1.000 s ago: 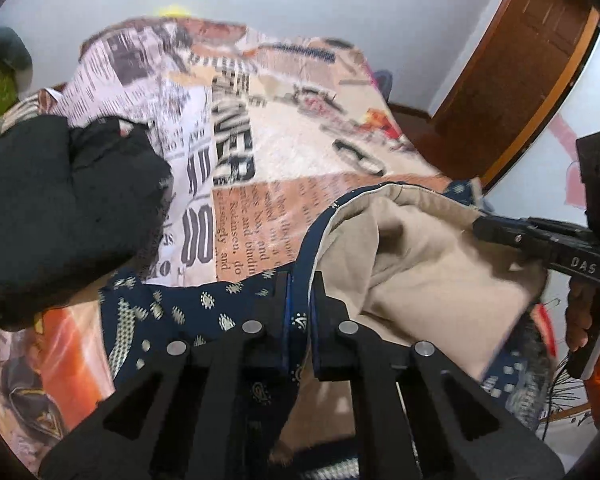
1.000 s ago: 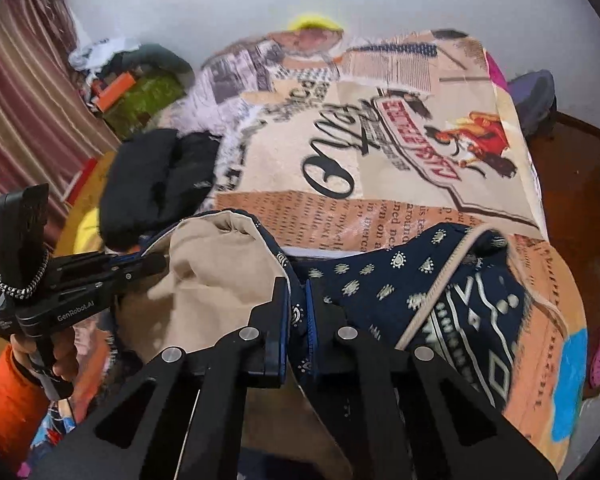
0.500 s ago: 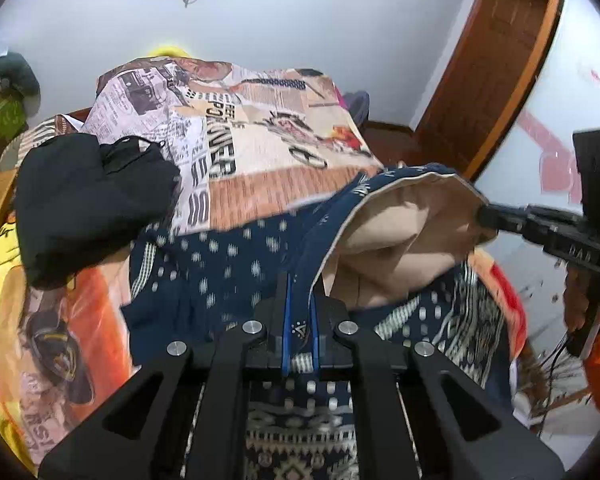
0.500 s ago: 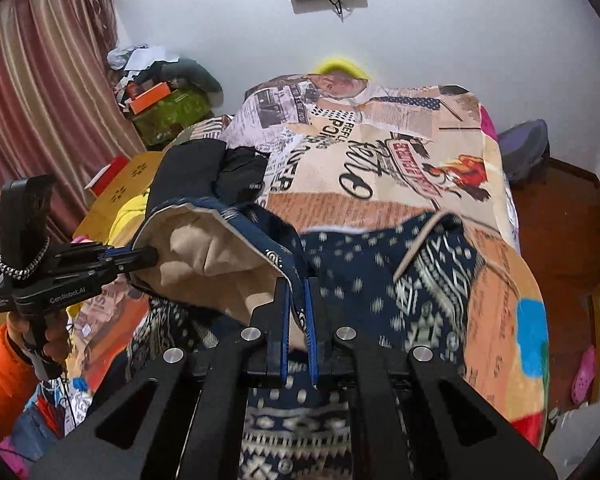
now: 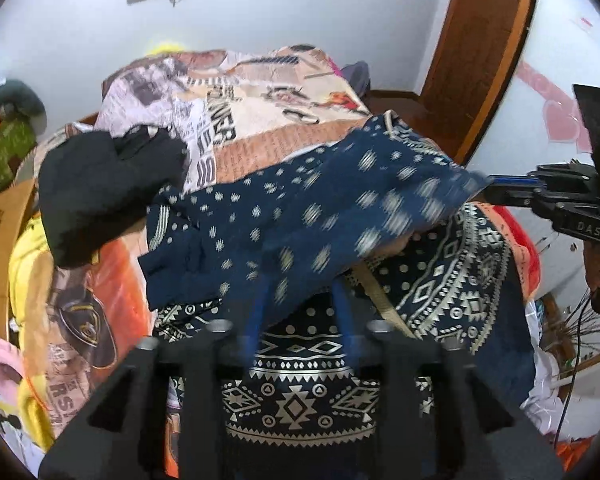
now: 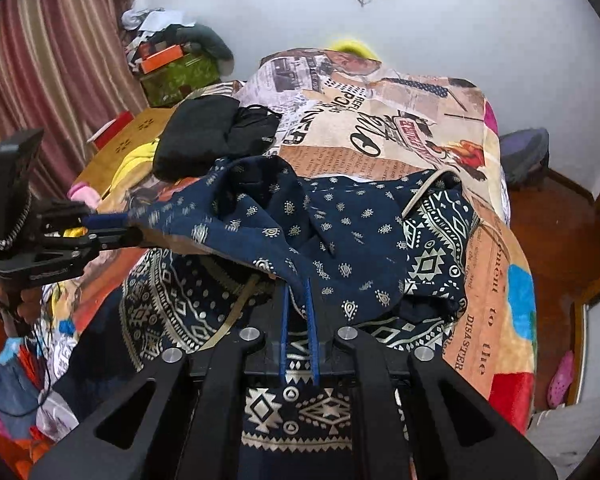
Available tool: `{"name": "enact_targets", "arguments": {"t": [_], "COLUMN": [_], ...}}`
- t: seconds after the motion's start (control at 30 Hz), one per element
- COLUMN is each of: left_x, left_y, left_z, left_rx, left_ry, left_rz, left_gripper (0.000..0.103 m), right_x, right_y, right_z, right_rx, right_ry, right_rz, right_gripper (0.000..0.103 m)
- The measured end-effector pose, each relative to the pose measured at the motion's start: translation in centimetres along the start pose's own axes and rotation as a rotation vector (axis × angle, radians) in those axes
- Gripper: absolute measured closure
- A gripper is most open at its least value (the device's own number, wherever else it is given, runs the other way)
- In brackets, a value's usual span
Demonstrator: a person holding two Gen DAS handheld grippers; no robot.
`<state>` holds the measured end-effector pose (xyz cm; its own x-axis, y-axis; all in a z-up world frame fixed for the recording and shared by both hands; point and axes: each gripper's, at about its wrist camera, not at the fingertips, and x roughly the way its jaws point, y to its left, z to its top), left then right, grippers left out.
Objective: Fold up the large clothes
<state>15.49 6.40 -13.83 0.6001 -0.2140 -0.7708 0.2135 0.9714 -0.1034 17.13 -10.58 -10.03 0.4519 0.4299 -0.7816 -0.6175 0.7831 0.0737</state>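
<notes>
Navy garment [image 5: 312, 216], large, printed with small pale motifs above and broad cream geometric bands toward the hem, cream-edged along one seam. Spread over the near end of the bed [image 6: 384, 128], on a newspaper-print bedcover [image 5: 236, 120]. Top layer lifted and stretched between both tools, motion-blurred in the left wrist view, lower patterned layer lying flat beneath. Left tool [image 5: 300, 296]: blue-padded fingers parted by a moderate gap, fabric edge draped between them; cannot tell whether actually gripped. Right tool [image 6: 298, 312]: fingers nearly closed, pinching a narrow fold of the navy cloth; seen from the left wrist view at the far right [image 5: 496, 184], cloth corner pulled taut to its tip. Black clothing [image 5: 108, 184] heaped on the bed just beyond the garment, toward the left side. Compared with half a second ago: beige lining turned out of sight, navy outer face now up; folded flap carried farther across the spread layer; left tool's fingers wider apart than the tight pinch then; right tool's fingers also a little wider.
</notes>
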Motion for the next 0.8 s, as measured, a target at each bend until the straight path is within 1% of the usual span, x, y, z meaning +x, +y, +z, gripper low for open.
{"name": "enact_targets", "arguments": {"t": [0.03, 0.1, 0.17, 0.27, 0.33, 0.4, 0.47, 0.53, 0.6, 0.7, 0.8], "left_x": [-0.7, -2.0, -2.9, -3.4, -3.0, -2.1, -1.1, 0.3, 2.0, 5.3, 8.2], "left_y": [-0.3, -0.8, -0.9, -0.3, 0.2, 0.9, 1.4, 1.9, 2.1, 2.3, 2.3], "left_z": [0.0, 0.3, 0.9, 1.9, 2.6, 3.4, 4.0, 4.3, 4.2, 3.4, 1.9], "left_rx": [0.011, 0.037, 0.045, 0.030, 0.016, -0.006, -0.034, -0.069, -0.099, -0.122, -0.132], "left_ry": [-0.020, -0.061, -0.095, -0.138, -0.143, -0.141, -0.135, -0.119, -0.091, -0.034, 0.030], "left_rz": [0.004, 0.024, 0.046, 0.075, 0.096, 0.113, 0.113, 0.093, 0.075, 0.072, 0.074], "left_gripper": [0.051, 0.047, 0.039, 0.035, 0.035, 0.035, 0.035, 0.035, 0.035, 0.035, 0.035], "right_x": [-0.4, -1.1, -1.8, -2.7, -2.7, -2.2, -1.3, -0.1, 1.4, 4.3, 7.1], "right_y": [0.2, 0.4, 0.7, 0.8, 0.8, 0.5, 0.1, -0.3, -0.7, -1.6, -2.6], "right_z": [0.0, 0.4, 0.8, 1.6, 2.4, 3.2, 3.7, 3.8, 3.6, 2.6, 0.6], "right_rx": [-0.001, 0.003, 0.011, 0.019, 0.026, 0.040, 0.054, 0.076, 0.089, 0.115, 0.151], "right_ry": [-0.005, -0.021, -0.048, -0.111, -0.133, -0.140, -0.136, -0.121, -0.089, -0.014, 0.081], "right_rz": [0.003, 0.017, 0.026, 0.029, 0.023, 0.012, 0.005, -0.007, -0.029, -0.041, -0.058], "right_gripper": [0.088, 0.082, 0.067, 0.055, 0.052, 0.052, 0.052, 0.052, 0.052, 0.052, 0.052]}}
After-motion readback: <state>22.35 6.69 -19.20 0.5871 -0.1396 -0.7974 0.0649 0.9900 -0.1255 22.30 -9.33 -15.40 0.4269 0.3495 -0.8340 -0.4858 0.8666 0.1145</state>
